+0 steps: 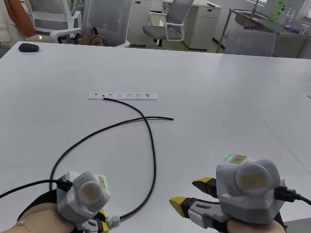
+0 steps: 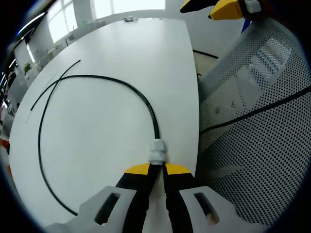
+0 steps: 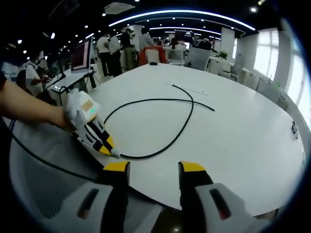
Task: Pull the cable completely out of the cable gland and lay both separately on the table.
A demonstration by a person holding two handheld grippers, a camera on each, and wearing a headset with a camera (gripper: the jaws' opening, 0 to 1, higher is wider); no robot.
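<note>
A: Head view first. What do you count?

B: One white table (image 1: 233,97), one white power strip (image 1: 122,96) and one black mouse (image 1: 28,47) at the far left. There are two grippers near the front edge. The marks on the strip are too small to read.

A: And the task's things?

B: One black cable (image 1: 153,155) runs from beside the strip down to one white cable gland (image 1: 112,221), and it is still threaded through it. A second black strand (image 1: 92,134) crosses the cable once. I cannot tell whether the two are one cable.

A: The grippers?

B: The left gripper (image 1: 103,225) is at the gland. The right gripper (image 1: 190,191) is off to the side with its jaws spread. It carries one green light (image 1: 228,158) and one small label (image 1: 238,159) that I cannot read.

A: Left gripper view?

B: The left gripper (image 2: 158,170) has both yellow-tipped jaws pressed together at the rear of the cable gland (image 2: 156,151). The gland's white body sticks out just past the tips, near the table's edge. The cable (image 2: 146,104) leaves its front in one arc. The right gripper (image 2: 209,8) shows at the top.

A: Right gripper view?

B: The right gripper (image 3: 154,167) has its two jaws wide apart with nothing between them. Across from it, the left gripper (image 3: 108,144) clamps the cable gland (image 3: 116,153). Two free black ends lie on the table, one by the strip and one well apart from it. Several people (image 3: 114,46) stand in the background.
</note>
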